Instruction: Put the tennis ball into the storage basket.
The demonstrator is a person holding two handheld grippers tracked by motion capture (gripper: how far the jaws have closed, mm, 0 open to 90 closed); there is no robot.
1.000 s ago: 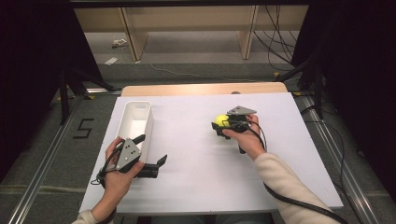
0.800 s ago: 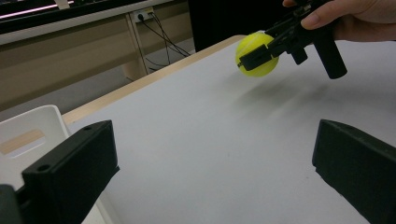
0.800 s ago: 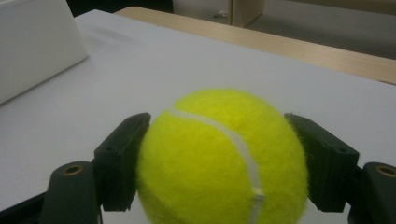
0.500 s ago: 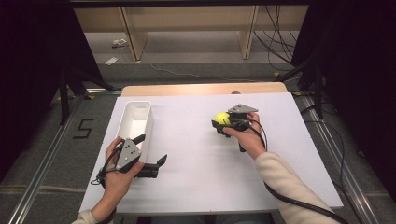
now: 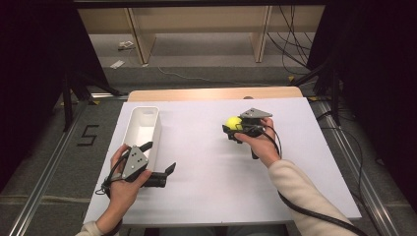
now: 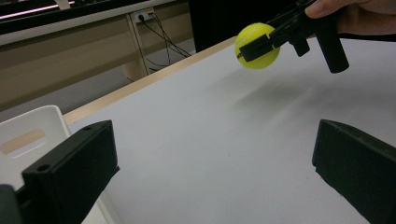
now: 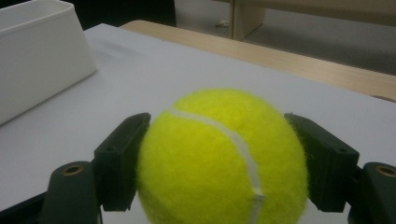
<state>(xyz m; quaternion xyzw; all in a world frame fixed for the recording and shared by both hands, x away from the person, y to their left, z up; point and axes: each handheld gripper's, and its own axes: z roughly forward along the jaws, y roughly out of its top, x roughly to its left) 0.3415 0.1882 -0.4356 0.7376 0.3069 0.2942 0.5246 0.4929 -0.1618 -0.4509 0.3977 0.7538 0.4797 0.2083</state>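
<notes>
Right gripper (image 5: 234, 129) clamps the tennis ball (image 5: 233, 122) clear of the table (image 5: 206, 147); left gripper (image 5: 160, 164), jaws wide, waits beside the white bin (image 5: 142, 129) at the left edge.

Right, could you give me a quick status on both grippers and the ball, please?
Right gripper shut on tennis ball, lifted off the table. Left gripper open, empty, beside white bin. Path between them clear.

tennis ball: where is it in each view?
High view: ball right of centre, in the right gripper.
Left gripper view: top, right of centre, clamped.
Right gripper view: centre, between the jaws.
Shared landmark: white bin.
</notes>
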